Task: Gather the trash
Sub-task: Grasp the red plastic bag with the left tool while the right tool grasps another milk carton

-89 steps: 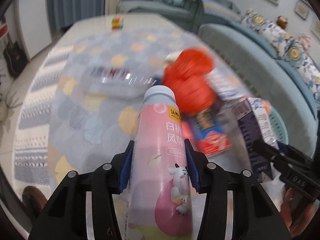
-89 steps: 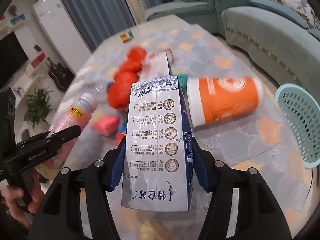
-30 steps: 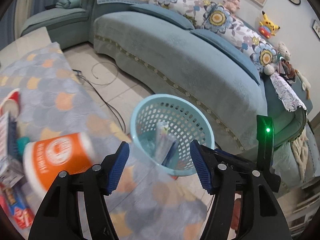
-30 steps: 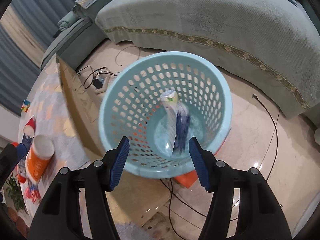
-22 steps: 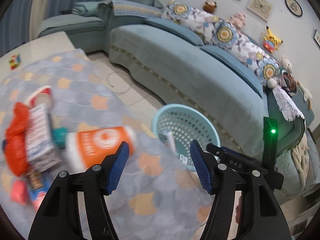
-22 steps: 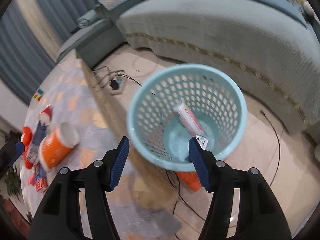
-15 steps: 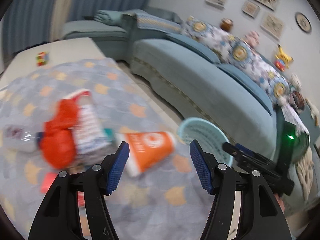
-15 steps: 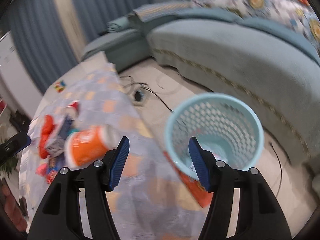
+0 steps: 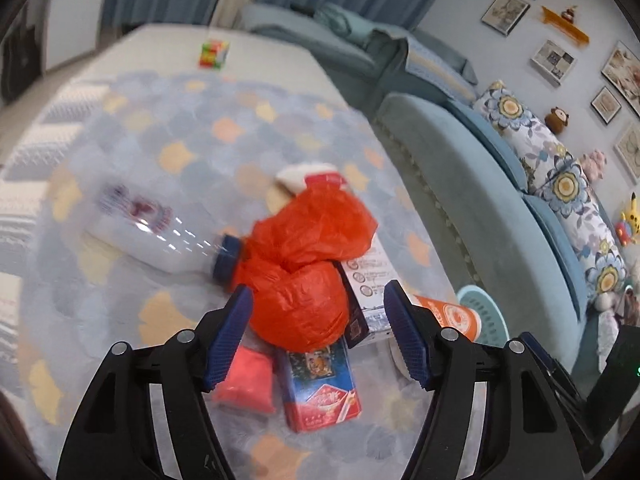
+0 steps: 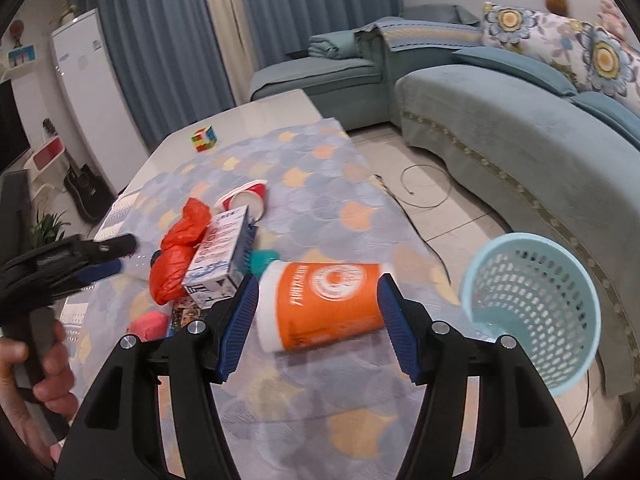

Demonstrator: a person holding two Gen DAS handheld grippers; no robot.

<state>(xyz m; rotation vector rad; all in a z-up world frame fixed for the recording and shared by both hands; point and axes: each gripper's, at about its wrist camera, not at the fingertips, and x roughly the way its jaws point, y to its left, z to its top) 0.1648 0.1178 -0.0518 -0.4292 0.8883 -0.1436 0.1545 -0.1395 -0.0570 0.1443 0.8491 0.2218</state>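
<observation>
My left gripper (image 9: 318, 300) is empty and its jaws are opening, hovering over a crumpled red plastic bag (image 9: 308, 272) in the trash pile. Beside the bag lie a milk carton (image 9: 368, 292), a clear bottle (image 9: 148, 236) with a blue cap, a blue-red packet (image 9: 320, 384) and a pink lump (image 9: 246, 380). My right gripper (image 10: 318, 284) is open and empty above an orange cup (image 10: 324, 304) lying on its side. The light blue basket (image 10: 532, 300) stands on the floor to the right of the table.
A patterned cloth (image 10: 320, 160) covers the table. A red-white paper cup (image 10: 246, 200) lies tipped behind the carton, and a puzzle cube (image 10: 204, 138) sits at the far end. A teal sofa (image 10: 520, 120) curves along the right. A cable (image 10: 424, 184) lies on the floor.
Both views swung from the basket back to the table's trash pile. The bottle and carton held three seconds ago were in the basket a second ago; both grippers are now empty.
</observation>
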